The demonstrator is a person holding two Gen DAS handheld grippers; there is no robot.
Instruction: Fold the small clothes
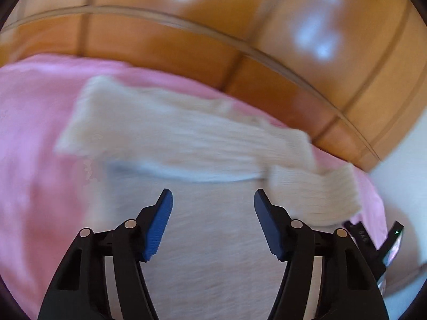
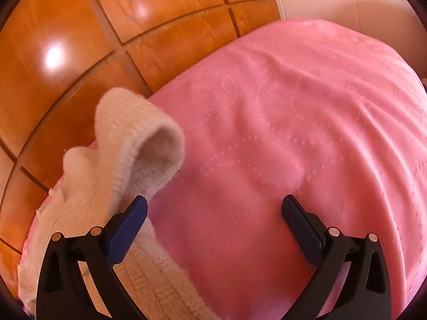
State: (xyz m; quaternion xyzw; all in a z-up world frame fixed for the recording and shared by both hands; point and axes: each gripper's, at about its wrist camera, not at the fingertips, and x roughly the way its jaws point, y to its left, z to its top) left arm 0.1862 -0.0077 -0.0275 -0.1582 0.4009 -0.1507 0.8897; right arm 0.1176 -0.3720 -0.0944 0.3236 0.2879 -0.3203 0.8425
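A pink blanket [image 2: 307, 122] spreads under both my claws, with a wooden panel [image 2: 66, 61] behind it. On the blanket lies a cream knit sweater [image 1: 170, 133], its body flat beneath my left claw [image 1: 213, 200] and one sleeve [image 2: 141, 144] curled up loosely beside my right claw [image 2: 213, 205]. The left view is blurred. My left claw is spread wide over the sweater, pinching nothing. My right claw is spread wide too, its left finger [image 2: 128, 229] touching the sleeve, the other over bare blanket.
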